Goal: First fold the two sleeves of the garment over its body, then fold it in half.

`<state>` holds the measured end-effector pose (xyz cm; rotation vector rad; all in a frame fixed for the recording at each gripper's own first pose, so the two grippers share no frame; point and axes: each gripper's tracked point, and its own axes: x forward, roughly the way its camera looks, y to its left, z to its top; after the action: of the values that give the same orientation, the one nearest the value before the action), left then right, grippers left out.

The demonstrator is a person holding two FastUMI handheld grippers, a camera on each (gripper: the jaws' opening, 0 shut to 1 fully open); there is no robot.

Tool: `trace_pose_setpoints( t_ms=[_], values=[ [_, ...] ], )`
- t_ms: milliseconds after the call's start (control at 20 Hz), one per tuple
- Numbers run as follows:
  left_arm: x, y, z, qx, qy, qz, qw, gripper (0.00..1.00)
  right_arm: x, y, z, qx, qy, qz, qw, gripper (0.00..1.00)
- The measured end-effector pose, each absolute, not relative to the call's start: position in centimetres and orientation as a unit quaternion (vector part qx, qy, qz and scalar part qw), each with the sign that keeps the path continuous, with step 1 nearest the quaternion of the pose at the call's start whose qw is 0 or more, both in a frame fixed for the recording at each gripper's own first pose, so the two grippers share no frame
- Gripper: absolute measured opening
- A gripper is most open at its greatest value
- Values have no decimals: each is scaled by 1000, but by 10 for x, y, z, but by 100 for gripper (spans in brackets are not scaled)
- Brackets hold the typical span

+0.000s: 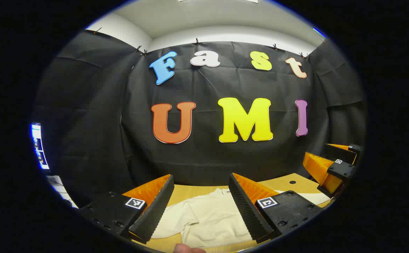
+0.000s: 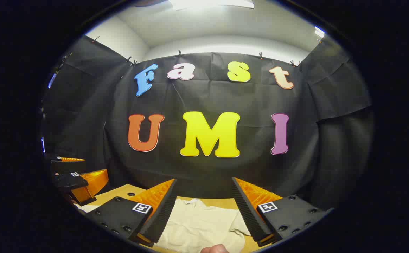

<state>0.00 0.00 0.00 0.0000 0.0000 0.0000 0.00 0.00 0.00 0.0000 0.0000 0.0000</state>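
A cream-white garment [image 1: 208, 219] lies spread on the wooden table [image 1: 190, 191]. In the left gripper view, my left gripper [image 1: 200, 207] hangs open above it, its fingers wide apart and holding nothing. The right gripper [image 1: 334, 165] shows off to the right, above the table's edge. In the right gripper view the same garment [image 2: 200, 225] lies below my right gripper [image 2: 202, 212], which is open and empty too. The left gripper [image 2: 76, 179] appears at the far left there. A fingertip [image 1: 186, 249] peeks in at the bottom of each view.
Black cloth walls [image 1: 208, 158] close the booth right behind the table's far edge. The tabletop has small dark holes [image 1: 292, 182] near the back. A lit screen [image 1: 37, 146] stands at the far left.
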Motion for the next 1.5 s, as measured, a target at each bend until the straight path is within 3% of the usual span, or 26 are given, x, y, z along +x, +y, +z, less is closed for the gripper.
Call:
trace_pose_setpoints(
  t_ms=[1500],
  values=[
    [-11,-33,-1,-4,8,-11,1000,99,-3,-32,-7,3,13,20,1000,94]
  ],
)
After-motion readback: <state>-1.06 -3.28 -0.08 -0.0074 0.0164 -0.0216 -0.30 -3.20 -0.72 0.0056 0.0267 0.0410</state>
